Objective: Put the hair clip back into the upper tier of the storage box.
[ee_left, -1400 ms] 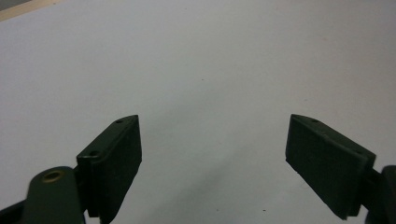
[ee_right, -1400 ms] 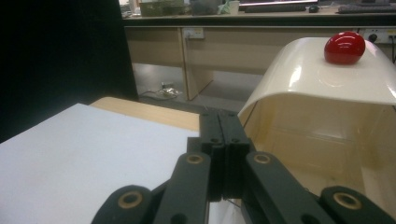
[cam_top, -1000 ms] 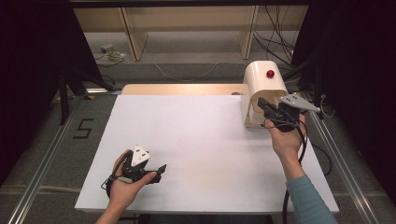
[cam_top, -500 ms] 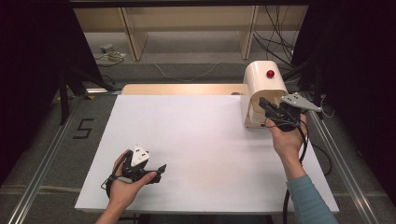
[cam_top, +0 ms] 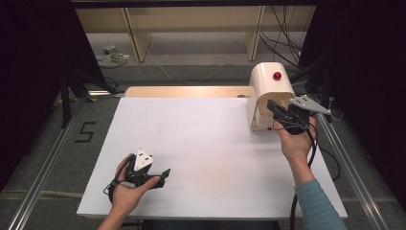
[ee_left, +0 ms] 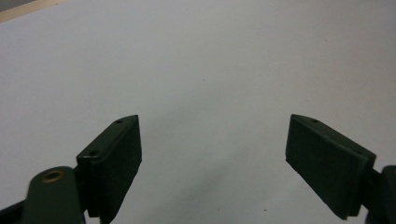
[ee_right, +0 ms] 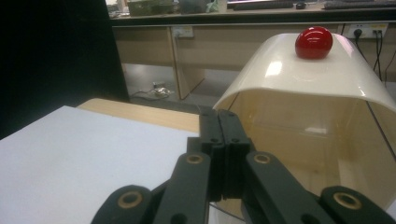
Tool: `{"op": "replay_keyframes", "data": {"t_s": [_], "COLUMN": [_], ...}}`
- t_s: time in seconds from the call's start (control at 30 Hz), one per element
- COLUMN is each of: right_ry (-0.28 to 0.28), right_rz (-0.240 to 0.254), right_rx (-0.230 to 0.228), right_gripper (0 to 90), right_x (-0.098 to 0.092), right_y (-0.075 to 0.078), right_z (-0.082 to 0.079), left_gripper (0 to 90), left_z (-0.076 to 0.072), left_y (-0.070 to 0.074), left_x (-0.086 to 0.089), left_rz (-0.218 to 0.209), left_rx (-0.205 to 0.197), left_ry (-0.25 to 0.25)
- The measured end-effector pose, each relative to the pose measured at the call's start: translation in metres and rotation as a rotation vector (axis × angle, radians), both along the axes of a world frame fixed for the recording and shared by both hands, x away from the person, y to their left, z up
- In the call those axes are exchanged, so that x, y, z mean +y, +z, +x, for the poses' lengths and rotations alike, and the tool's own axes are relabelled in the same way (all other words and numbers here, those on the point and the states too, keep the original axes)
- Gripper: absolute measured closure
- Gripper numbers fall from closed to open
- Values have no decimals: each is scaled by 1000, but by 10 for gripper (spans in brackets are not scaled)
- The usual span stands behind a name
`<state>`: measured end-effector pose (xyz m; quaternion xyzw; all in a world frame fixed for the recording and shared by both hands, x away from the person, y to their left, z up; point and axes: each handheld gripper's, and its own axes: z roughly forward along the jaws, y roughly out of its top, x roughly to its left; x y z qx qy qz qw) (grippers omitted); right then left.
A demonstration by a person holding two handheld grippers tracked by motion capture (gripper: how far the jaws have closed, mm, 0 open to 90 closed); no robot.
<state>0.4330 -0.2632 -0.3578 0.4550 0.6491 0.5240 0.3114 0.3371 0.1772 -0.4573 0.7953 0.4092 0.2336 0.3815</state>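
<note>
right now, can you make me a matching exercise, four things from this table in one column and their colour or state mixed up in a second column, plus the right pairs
Things:
1. left tongs
2. right tongs
3. ball on top of the arched cover
4. sheet covering the table

Colour or state:
A. glossy red
B. jaws pressed together, nothing between them
C. plain white
D. jaws wide apart, nothing between them

Pairs: 1-D, 2-B, 3-A, 4-C
</note>
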Motion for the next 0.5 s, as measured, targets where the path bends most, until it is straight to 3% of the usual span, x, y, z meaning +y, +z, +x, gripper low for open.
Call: {"op": "replay_keyframes", "data": {"t_s": [0.5], "right_ry": [-10], "right_rz": [-5], "right_rx": [6], "right_gripper": [900], "right_x": [-2], "right_y": [-1], "right_z": [2], "left_gripper": [184], "left_z": [0], "left_y": [0], "left_x": [0], "left_rz": [0], "left_rx": [0], "left_ry": [0]}}
